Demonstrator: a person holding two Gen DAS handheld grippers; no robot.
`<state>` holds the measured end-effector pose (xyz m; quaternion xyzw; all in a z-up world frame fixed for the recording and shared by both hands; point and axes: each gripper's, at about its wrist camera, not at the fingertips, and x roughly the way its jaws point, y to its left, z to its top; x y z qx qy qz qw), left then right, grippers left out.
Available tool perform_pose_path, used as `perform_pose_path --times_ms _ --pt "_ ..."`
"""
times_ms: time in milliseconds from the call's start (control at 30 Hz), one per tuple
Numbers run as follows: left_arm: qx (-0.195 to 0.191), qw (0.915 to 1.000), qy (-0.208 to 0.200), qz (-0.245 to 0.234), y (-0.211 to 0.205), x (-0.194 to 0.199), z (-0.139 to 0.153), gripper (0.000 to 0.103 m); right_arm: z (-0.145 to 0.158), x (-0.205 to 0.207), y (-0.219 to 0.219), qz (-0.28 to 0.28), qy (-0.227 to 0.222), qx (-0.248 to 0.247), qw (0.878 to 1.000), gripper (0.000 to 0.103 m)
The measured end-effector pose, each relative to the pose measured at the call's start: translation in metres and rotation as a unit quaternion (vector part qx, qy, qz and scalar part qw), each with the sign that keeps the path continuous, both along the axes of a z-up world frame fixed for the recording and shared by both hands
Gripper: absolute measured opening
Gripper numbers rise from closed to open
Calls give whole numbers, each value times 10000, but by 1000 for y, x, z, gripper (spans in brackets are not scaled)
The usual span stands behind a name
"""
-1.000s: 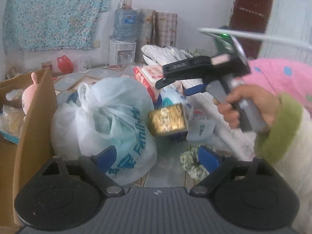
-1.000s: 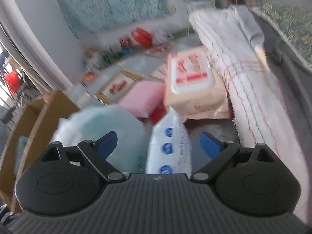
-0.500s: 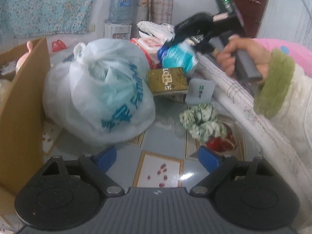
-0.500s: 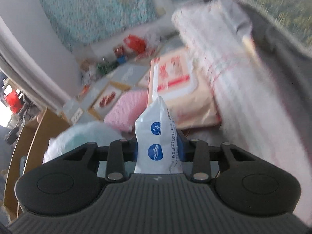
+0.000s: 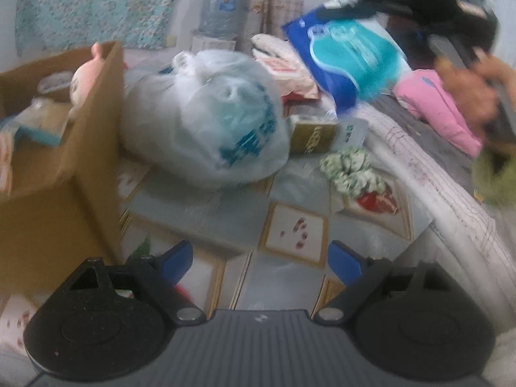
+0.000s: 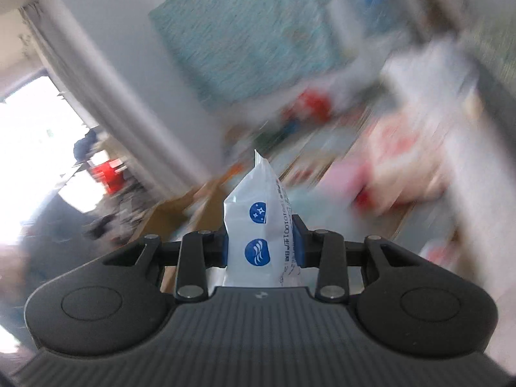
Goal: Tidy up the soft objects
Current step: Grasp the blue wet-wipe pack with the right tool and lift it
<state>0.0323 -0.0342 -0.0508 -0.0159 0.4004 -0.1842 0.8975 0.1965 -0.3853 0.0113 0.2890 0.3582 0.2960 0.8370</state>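
Landmark: cardboard box (image 5: 84, 161), open-topped, at the left of the left wrist view; a pink plush toy (image 5: 84, 79) shows above its near wall.
Bed: white quilt edge (image 5: 451, 200) on the far side of the scene from the box, with a pink pillow (image 5: 435, 103) on it.
Plastic bag (image 5: 213, 119): white, blue print, full and knotted, lying on the patterned floor directly beside the box wall.
Tissue pack (image 5: 348, 54): blue and teal soft pack, lifted clear of the floor, above and beyond the bag from the box; seen end-on in the right wrist view (image 6: 262, 225).
Right gripper (image 6: 262, 242): jaws drawn in on the tissue pack, both pads pressing its sides; held by a hand (image 5: 467, 93) with a green cuff.
Gold packet (image 5: 311, 133): on the floor just past the bag, away from the box.
Green-white scrunchie (image 5: 351, 167): on the floor beyond the bag, near the quilt.
Left gripper (image 5: 258, 262): jaws spread wide, nothing between them, over bare floor near the box corner.
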Motion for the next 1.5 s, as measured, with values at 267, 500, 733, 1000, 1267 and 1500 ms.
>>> perform_pose_path --times_ms 267,500,733,1000,1267,1500 --pt "217 9987 429 179 18 -11 -13 91 -128 -34 56 599 1697 978 9788 34" --pt "90 9992 390 11 21 -13 -13 91 -127 -46 57 429 1309 148 9904 40" --pt "-499 9966 661 36 25 1 -17 91 -113 -64 23 50 1030 -100 9946 53" --pt "-998 9916 811 -166 10 26 -17 91 -130 -83 7 65 1223 76 9924 54" --pt "-982 9887 1082 -332 -19 54 -31 86 -142 -82 21 177 1314 326 9906 47" --pt "-949 9899 1000 -340 -23 52 -28 83 -144 -86 24 46 1384 561 9888 40"
